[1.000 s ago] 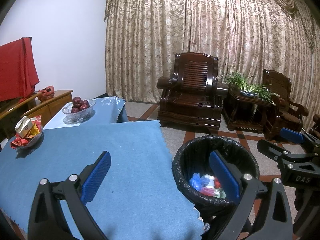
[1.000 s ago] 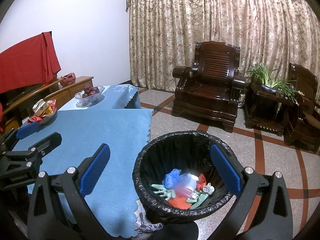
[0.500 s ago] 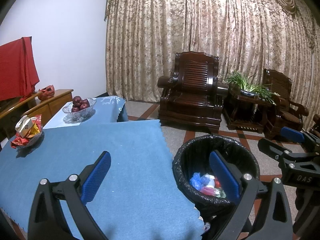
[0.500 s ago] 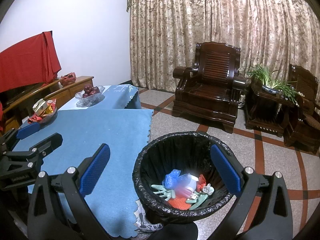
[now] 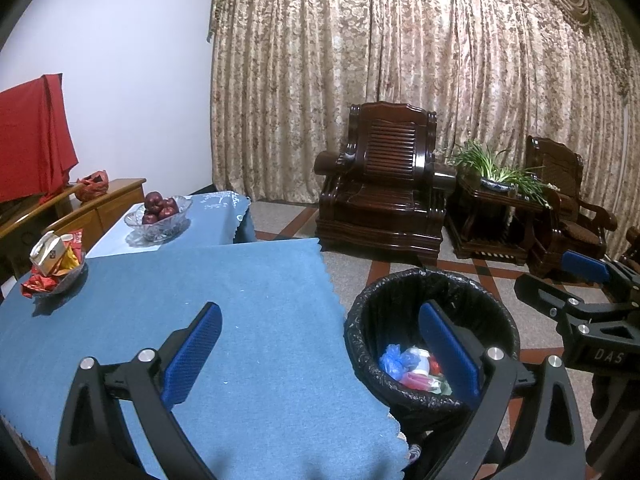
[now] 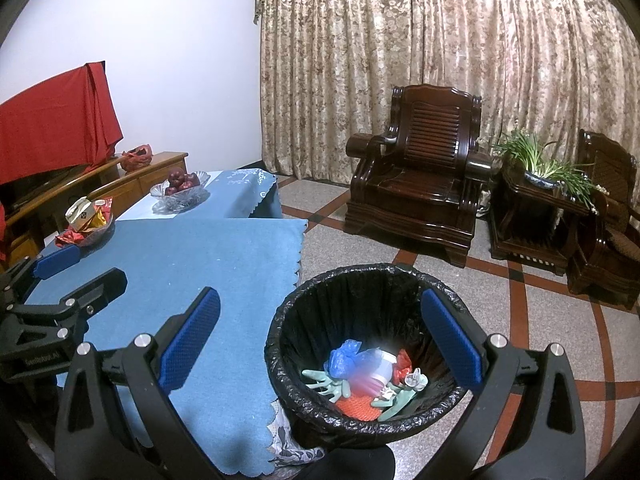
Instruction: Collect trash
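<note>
The left hand-held gripper (image 5: 316, 344) is held spread wide over the near edge of the bench (image 5: 240, 280), with nothing caught between its blue pads; one pad sits over the blue cloth and the other is seen in front of the bin's opening. The right hand-held gripper (image 6: 320, 332) is spread just as wide and is also empty, parked right above the trash bin (image 6: 448, 296), so the bin's mouth is framed between its fingers.

The bin is lined with a black bag and is set on the tiled floor, just beside the bench's corner. The trash (image 6: 372, 376) is already piled at the bottom of it: a crumpled blue bag, a white cup-like thing, some red wrappers, pale green glove-ish pieces and something orange underneath. Part of that pile is blurred out in the right wrist view, so finer detail can't be told.

Over on the bench's far left, a small dish of snacks (image 5: 54, 264) is seen with a little carton and red packets in it. A glass bowl of red fruit (image 5: 158, 214) is placed on a second, lighter-clothed table behind. A dark wooden armchair (image 5: 384, 184) and a potted plant (image 5: 496, 168) on a side table are lined up against the patterned curtain, well apart from the bin.
</note>
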A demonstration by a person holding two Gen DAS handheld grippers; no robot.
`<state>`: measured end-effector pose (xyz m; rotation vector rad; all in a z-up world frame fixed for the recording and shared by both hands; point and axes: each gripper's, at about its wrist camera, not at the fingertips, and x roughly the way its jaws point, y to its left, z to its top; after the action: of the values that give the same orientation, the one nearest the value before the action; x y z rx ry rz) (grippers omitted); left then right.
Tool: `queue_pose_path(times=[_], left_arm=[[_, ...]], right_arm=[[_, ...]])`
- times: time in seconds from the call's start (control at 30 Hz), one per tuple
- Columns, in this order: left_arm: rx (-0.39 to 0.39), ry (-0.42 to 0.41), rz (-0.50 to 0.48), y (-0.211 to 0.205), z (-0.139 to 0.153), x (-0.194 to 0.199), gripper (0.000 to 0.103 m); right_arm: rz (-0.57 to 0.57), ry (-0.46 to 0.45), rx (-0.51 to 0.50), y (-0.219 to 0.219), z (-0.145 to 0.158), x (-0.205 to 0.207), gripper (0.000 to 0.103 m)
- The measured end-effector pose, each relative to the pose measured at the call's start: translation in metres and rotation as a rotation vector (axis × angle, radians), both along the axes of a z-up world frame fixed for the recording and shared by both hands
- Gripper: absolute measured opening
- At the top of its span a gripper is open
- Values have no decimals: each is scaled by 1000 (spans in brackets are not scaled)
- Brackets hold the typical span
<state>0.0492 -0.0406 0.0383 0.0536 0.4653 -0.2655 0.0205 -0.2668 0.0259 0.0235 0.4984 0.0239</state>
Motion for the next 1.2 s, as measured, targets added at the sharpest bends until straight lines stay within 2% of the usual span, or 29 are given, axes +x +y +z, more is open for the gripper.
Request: queue_pose_path(times=[1.2], left_arm=[[4,5,2,-2,-1,-3,97]], right_arm=[[2,3,0,1,0,1,98]])
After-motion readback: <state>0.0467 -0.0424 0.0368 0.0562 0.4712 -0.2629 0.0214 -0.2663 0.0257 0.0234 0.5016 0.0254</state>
